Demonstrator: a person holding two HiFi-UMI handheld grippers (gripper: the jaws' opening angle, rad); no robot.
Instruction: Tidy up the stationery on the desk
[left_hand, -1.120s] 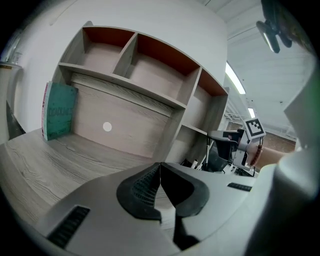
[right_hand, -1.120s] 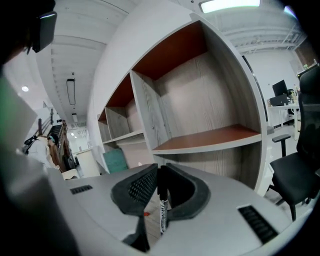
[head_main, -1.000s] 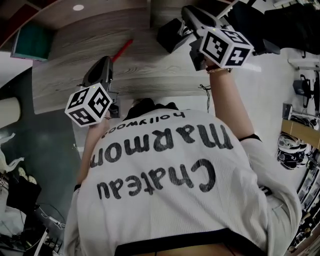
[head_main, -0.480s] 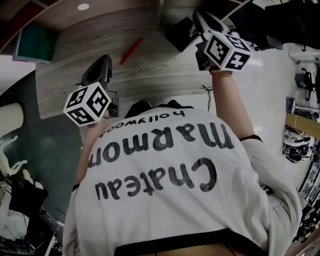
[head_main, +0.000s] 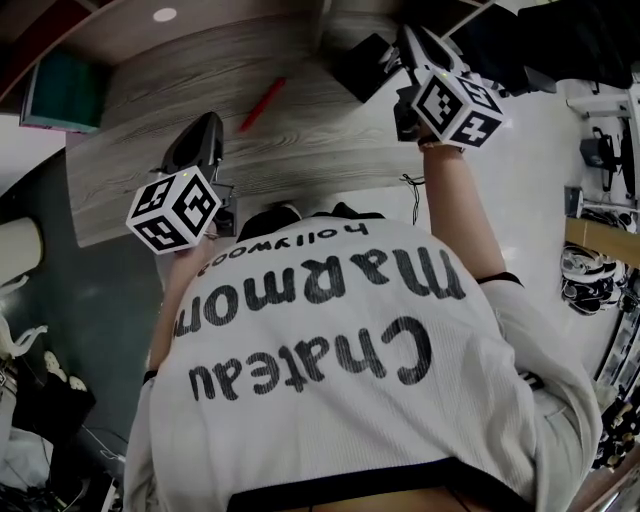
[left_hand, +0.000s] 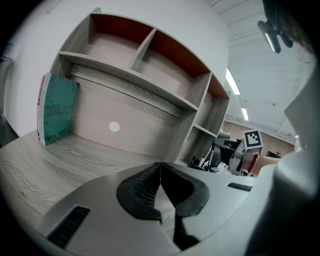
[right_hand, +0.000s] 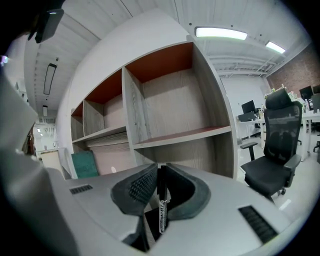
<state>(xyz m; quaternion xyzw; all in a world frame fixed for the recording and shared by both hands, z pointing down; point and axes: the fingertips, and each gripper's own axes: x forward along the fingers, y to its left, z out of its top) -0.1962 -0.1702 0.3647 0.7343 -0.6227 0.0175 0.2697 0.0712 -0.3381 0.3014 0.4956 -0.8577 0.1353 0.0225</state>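
Wood-grain counter (head_main: 300, 150) runs under a shelf unit (right_hand: 185, 135). Raised toward its right end, the right gripper (right_hand: 160, 167) is clenched on a black pen (right_hand: 161, 205). The pen's long axis lies along the jaw gap and points far, toward the shelves, though which end is the tip is unclear. The left gripper (left_hand: 160, 165) is closed on nothing, over the near left of the counter. Beyond it a red pen (head_main: 262, 103) lies diagonally, near-left to far-right. Pinched by narrow pads, the black pen could pivot or slip out on a quick swing, or catch a shelf edge.
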